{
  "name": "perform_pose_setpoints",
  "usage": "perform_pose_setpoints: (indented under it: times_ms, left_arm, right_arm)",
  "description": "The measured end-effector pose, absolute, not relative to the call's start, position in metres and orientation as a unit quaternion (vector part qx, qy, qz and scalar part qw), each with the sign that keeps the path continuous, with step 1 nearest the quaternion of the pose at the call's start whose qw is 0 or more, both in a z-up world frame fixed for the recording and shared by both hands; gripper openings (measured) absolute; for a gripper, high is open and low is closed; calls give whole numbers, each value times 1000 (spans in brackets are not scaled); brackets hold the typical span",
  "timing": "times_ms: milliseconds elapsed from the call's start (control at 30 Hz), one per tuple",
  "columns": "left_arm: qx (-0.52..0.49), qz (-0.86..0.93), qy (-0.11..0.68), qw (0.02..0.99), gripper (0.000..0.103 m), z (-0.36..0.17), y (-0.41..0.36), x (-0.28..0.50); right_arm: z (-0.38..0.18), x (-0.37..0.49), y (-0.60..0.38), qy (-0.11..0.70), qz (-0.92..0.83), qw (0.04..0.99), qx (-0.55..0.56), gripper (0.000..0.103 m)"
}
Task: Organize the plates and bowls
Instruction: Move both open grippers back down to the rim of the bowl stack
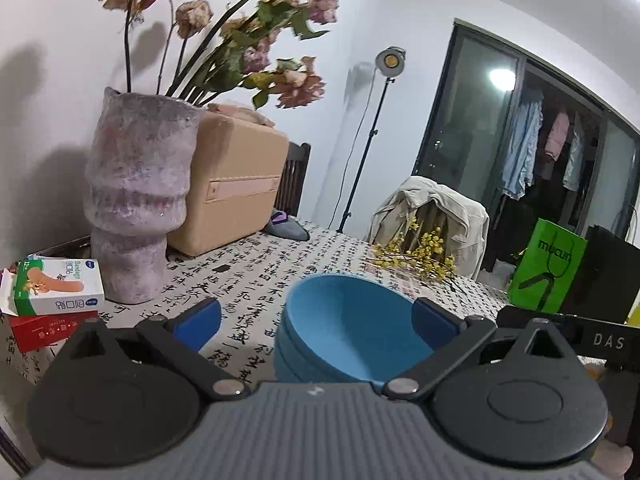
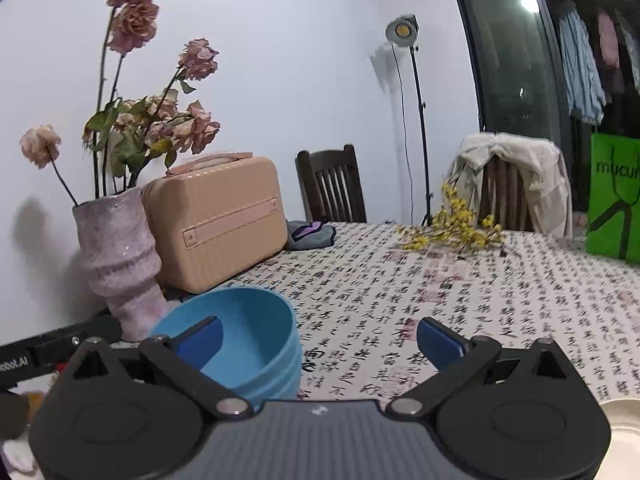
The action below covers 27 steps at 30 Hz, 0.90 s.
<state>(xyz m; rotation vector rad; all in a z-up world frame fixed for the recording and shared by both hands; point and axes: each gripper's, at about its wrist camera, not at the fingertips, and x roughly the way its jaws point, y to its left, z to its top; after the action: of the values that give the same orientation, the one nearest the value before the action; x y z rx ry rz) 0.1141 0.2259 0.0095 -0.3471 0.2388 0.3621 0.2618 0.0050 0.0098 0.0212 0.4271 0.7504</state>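
Note:
A stack of nested blue bowls [image 1: 344, 336] stands on the calligraphy-print tablecloth [image 1: 248, 280]. My left gripper [image 1: 316, 322] is open, and the bowls sit between its blue pads, close against the right pad [image 1: 436, 322]. In the right wrist view the same bowls [image 2: 256, 340] are at the lower left. My right gripper [image 2: 320, 342] is open too; its left pad [image 2: 200, 340] overlaps the bowl's near rim, and only tablecloth shows in front of its right pad [image 2: 440, 344]. A cream plate's edge [image 2: 624, 428] shows at the bottom right.
A tall mottled vase [image 1: 136, 200] of dried roses and a peach suitcase [image 1: 236, 184] stand at the back left by the wall. Small boxes [image 1: 56, 292] lie at the left edge. Yellow flower sprigs [image 2: 452, 228] and a green bag [image 2: 616, 200] are farther back, with chairs behind.

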Motion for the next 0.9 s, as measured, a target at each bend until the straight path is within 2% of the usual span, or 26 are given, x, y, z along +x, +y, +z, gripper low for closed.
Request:
perform_pose_setpoints:
  times_ms: [467,900]
  left_arm:
    - [-205,192,126,951,103,18,266,139]
    - [-234,187,182,936,103,8,289,159]
  right_arm:
    - [14,305,36,295,387,872,53,103]
    - [5,321,57,341,381,858,52,103]
